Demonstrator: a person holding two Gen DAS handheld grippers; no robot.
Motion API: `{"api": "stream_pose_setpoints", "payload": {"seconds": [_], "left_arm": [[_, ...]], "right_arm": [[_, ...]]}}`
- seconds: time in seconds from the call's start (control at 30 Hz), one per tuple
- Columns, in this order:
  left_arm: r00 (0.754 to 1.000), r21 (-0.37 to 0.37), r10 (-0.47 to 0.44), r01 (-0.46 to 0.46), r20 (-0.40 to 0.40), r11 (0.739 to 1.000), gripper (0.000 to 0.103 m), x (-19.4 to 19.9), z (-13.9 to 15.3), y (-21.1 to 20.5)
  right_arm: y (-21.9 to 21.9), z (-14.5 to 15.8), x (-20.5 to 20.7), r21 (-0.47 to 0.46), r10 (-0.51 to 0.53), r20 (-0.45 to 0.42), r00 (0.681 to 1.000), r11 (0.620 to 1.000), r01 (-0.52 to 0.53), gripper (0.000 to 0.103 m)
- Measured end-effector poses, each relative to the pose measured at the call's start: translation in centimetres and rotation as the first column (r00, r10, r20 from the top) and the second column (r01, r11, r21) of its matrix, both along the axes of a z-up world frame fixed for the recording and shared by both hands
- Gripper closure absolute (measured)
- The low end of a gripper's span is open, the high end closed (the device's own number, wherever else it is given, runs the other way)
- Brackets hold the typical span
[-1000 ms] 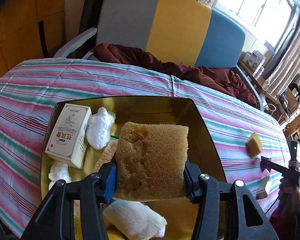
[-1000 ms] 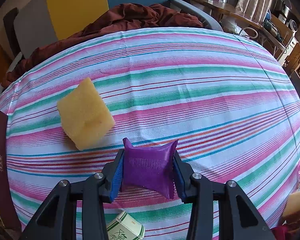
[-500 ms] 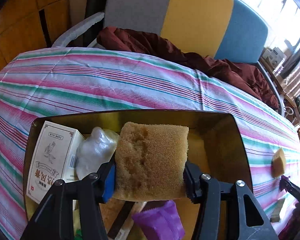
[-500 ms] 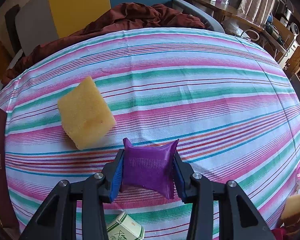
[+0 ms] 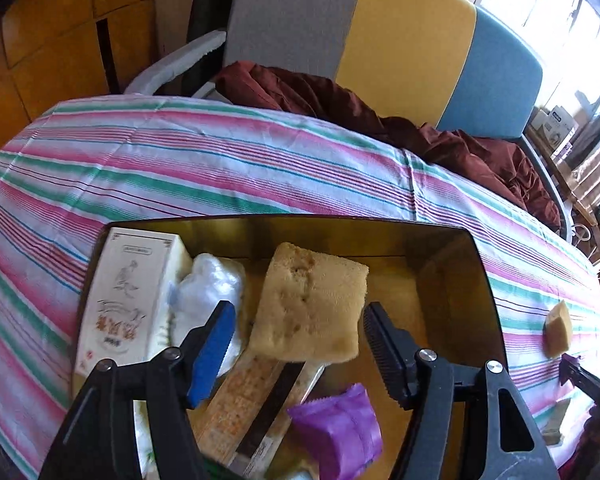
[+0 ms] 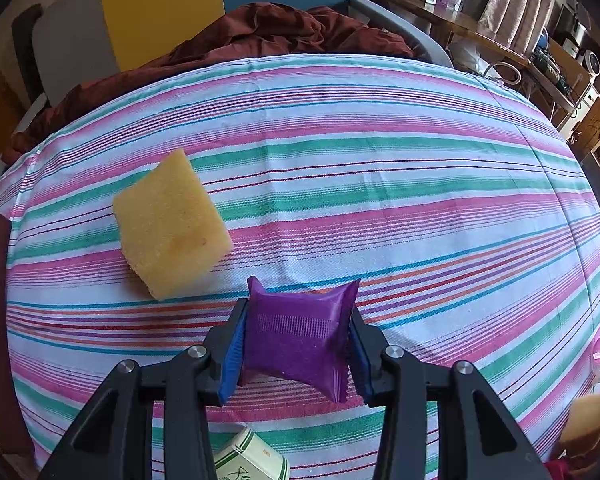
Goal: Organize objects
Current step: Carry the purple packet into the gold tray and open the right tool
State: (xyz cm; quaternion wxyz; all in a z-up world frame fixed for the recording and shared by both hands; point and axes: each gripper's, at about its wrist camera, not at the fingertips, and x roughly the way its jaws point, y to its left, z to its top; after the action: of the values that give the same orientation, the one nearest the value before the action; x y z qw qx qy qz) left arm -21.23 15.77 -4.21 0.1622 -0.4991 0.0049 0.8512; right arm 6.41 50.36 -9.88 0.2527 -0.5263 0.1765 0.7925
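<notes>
1. Left tool (image 5: pixel 296 336): jaws spread wide, gripping nothing. The brown sponge (image 5: pixel 310 304) sits in the gap between them, clear of both pads.
2. That sponge is inside the gold tray (image 5: pixel 452 264), tilted, its lower edge resting on a long flat speckled packet (image 5: pixel 246 404).
3. Also in the tray: white carton (image 5: pixel 130 300) with red print along the left wall, white crumpled wrap (image 5: pixel 210 288) just beside the carton, purple sachet (image 5: pixel 338 432) near the front.
4. Tray sits on the striped counter (image 5: pixel 180 168). A chair (image 5: pixel 400 48) with grey, yellow and blue panels stands behind it, dark red cloth (image 5: pixel 340 104) heaped on the seat.
5. Right tool (image 6: pixel 296 354): closed tight on a purple packet (image 6: pixel 300 340), pinched at both sides, its corners flaring out above the pads. Can't tell whether the packet touches the counter.
6. Yellow sponge (image 6: pixel 170 224) lies on the stripes just beyond and left of the right tool, not touching the packet.
7. Small green-and-white box (image 6: pixel 254 460) at the bottom edge of the right wrist view, under the tool. Another sponge piece (image 6: pixel 586 420) at the far right edge.
</notes>
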Motion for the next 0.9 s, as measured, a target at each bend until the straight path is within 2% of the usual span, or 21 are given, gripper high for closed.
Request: {"api": "stream_pose_setpoints", "payload": {"seconds": [0.17, 0.43, 0.7, 0.9], "left_arm": [[0.993, -0.008, -0.027, 0.026, -0.112, 1.000, 0.035, 3.8, 3.3, -1.2], [0.956, -0.049, -0.009, -0.005, -0.293, 0.999, 0.032, 11.0, 6.4, -3.7], [0.922, -0.062, 0.008, -0.034, -0.386, 0.997, 0.029, 15.8, 7.6, -5.2], [0.916, -0.075, -0.001, -0.031, -0.400, 0.997, 0.029, 17.4, 7.5, -5.8]], "right_arm": [[0.0, 0.0, 0.1, 0.002, 0.001, 0.001, 1.000, 1.000, -0.001, 0.058], [-0.3, 0.1, 0.0, 0.013, 0.007, 0.005, 1.000, 1.000, -0.007, 0.058], [-0.6, 0.1, 0.2, 0.037, 0.013, 0.010, 1.000, 0.999, -0.013, 0.058], [-0.9, 0.2, 0.3, 0.059, 0.012, 0.017, 1.000, 0.998, -0.013, 0.058]]}}
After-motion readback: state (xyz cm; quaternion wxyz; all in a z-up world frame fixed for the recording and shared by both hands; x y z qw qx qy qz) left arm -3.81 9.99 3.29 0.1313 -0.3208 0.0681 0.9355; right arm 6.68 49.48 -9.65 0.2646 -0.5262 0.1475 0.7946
